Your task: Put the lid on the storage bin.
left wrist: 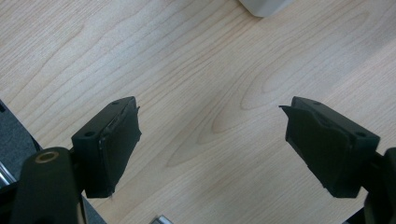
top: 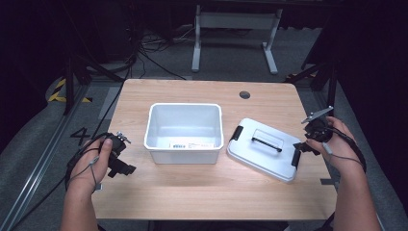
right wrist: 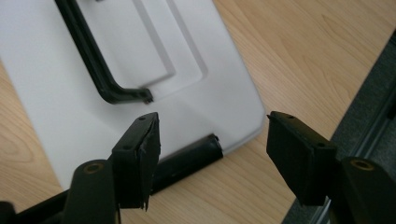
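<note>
On the pale wood-grain worktop (top: 192, 192) I see a white bin (top: 184, 133) near the middle, open at the top and with nothing inside it, a barcode label on its near wall. Just beside it to the right, and apart from it, the white lid (top: 267, 149) lies flat at an angle, black carry handle (top: 267, 143) facing up and a black latch at each end. A round dark cable hole (top: 244, 95) sits near the far edge of the board.

My left hand-held gripper (top: 118, 156) rests at the near left part of the worktop, left of the bin; in the left gripper view its jaws stand spread wide over bare wood, nothing between them, with a corner of the bin (left wrist: 266, 5) at the top edge. My right hand-held gripper (top: 312, 137) hangs at the lid's right end; in the right gripper view its jaws are spread too, gripping nothing, with the lid's latch (right wrist: 187, 161) just beyond the left one and the lid (right wrist: 56, 88) stretching away past it.

Around the worktop the room is dark. Grey carpet (top: 29, 159) covers the floor, black cables (top: 144, 53) trail across it behind the board, a white frame leg (top: 196, 43) stands farther back, and yellow-black tape (top: 60, 91) marks the floor at left.
</note>
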`<state>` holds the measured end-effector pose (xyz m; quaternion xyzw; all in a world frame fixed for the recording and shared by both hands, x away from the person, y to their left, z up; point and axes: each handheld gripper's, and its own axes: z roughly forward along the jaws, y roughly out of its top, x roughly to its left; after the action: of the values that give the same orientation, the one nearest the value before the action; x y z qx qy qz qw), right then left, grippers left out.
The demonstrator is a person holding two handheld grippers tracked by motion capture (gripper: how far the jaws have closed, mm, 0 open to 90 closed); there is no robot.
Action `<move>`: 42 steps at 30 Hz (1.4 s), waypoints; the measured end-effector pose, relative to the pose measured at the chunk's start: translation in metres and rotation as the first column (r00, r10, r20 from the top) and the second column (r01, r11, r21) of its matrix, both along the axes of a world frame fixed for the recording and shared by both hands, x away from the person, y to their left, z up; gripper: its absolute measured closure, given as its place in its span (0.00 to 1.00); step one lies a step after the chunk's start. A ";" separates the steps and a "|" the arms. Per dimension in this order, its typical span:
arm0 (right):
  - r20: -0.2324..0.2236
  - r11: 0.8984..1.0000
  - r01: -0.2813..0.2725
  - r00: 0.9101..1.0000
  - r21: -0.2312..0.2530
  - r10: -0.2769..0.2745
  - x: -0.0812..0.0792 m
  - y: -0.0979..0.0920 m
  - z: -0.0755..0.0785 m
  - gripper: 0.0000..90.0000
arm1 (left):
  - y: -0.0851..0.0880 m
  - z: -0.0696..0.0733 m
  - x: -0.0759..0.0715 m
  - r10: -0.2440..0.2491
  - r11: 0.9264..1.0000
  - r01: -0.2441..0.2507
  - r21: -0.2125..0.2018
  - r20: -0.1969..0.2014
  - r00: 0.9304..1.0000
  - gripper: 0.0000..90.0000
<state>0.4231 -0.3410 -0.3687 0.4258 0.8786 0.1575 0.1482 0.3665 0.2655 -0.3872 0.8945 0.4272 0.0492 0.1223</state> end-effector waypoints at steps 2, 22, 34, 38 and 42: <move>0.002 1.000 -0.011 1.000 0.014 0.011 0.001 0.003 0.001 0.40 | 0.000 0.000 0.000 0.001 1.000 -0.001 0.000 -0.001 1.000 0.20; -0.100 0.948 -0.318 0.944 -0.022 0.315 0.026 0.111 0.003 0.44 | 0.002 0.002 -0.001 0.004 0.999 -0.004 -0.033 0.002 1.000 0.20; -0.254 0.929 -0.333 0.924 -0.164 0.286 0.052 0.118 -0.033 0.66 | 0.007 0.001 0.000 0.014 0.999 -0.014 -0.043 0.004 1.000 0.20; -0.280 0.926 -0.337 0.918 -0.171 0.282 0.054 0.118 -0.033 0.81 | 0.006 0.001 0.001 0.012 0.999 -0.012 -0.043 0.005 1.000 0.20; -0.277 0.908 -0.367 0.911 -0.203 0.306 0.055 0.118 -0.031 0.93 | 0.007 0.001 0.001 0.012 0.999 -0.011 -0.046 0.006 1.000 0.20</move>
<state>0.4783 -0.2231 -0.4002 0.2603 0.9632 0.0162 0.0645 0.3671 0.2723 -0.3866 0.8888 0.4330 0.0428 0.1439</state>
